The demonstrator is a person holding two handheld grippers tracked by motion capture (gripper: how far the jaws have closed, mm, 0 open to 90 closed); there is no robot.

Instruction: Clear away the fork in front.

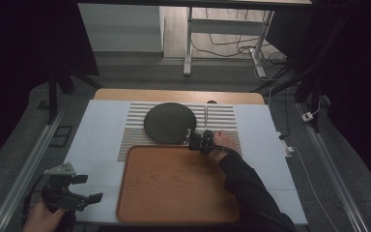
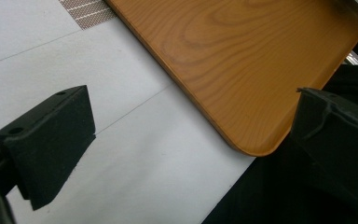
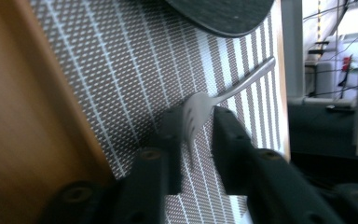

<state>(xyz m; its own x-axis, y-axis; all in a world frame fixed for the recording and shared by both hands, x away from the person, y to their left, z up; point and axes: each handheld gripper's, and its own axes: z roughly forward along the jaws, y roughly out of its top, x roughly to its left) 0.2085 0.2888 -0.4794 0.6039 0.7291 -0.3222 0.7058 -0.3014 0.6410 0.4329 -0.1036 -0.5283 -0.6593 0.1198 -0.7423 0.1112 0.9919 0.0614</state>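
Observation:
A silver fork [image 3: 242,81] lies on the striped placemat [image 3: 135,70], to the right of a dark round plate [image 1: 169,122]. My right gripper [image 3: 196,116] is shut on the fork's head, one black jaw on each side of the tines, and the handle points away toward the table's far edge. In the high view this gripper [image 1: 198,141] sits just beyond the far right corner of the wooden tray [image 1: 174,183]. My left gripper [image 1: 72,193] hovers at the table's near left, open and with nothing in it. Its jaws stand wide apart [image 2: 196,112] over the white tabletop by the tray's corner [image 2: 242,56].
The tray lies on the near half of the white table top [image 1: 96,145], with the placemat [image 1: 135,135] behind it. Past the table's wooden far edge are desk legs and cables on the floor [image 1: 236,48].

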